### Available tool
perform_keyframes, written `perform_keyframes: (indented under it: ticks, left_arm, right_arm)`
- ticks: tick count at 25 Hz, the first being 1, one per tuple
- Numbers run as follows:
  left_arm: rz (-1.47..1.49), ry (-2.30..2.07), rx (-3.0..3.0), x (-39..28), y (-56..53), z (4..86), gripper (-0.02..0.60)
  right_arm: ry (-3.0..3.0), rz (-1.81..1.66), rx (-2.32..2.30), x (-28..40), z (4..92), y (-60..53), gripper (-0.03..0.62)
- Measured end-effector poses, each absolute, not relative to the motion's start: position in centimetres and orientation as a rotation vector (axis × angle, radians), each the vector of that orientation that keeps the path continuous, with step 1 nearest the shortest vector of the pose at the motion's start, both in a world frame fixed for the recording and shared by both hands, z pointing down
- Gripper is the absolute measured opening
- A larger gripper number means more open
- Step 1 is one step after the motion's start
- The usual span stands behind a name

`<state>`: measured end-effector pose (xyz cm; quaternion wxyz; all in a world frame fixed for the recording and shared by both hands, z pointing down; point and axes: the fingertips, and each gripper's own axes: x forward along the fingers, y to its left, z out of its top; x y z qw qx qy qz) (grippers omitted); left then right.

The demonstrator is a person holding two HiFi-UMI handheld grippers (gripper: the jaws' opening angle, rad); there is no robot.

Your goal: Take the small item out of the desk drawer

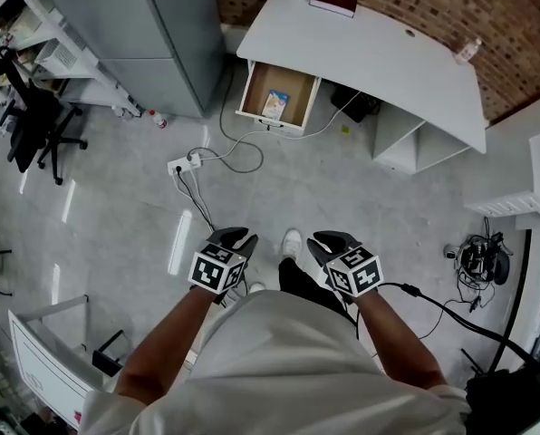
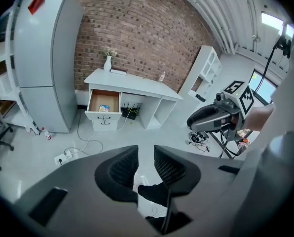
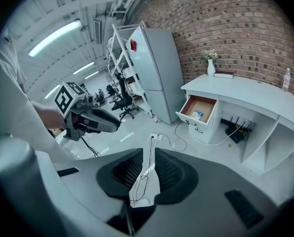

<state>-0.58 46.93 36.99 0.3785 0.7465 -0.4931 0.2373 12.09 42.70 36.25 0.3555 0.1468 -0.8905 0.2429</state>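
The white worktop (image 1: 379, 53) has its drawer (image 1: 297, 84) pulled open. The left gripper (image 1: 238, 236) and right gripper (image 1: 328, 240) are well apart from it, jaws slightly parted and empty. Inside the drawer lies the small item (image 1: 274, 105), a flat packet. It is likely light and crushable, so pinch it across its edges.

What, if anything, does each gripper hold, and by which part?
Nothing: left gripper and right gripper are open, empty; the small item lies in the drawer.

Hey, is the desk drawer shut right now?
No, the desk drawer stands pulled out, with a small packet lying inside.
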Motion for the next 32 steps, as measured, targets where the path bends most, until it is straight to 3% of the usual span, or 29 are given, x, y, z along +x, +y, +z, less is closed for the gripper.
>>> perform_keyframes:
  ticks: [13,32]
  left_arm:
    - [0.632,-1.345,1.861,-1.9,27.0,37.8,0.146]
    - [0.843,-1.070,1.918,-16.8,2.2,50.2,0.284]
  right_arm:
    - [-2.326,0.627,0.342,10.1,38.1,23.6,0.089]
    - [-2.214,0.785,0.683,-5.5,41.5,7.2,0.095]
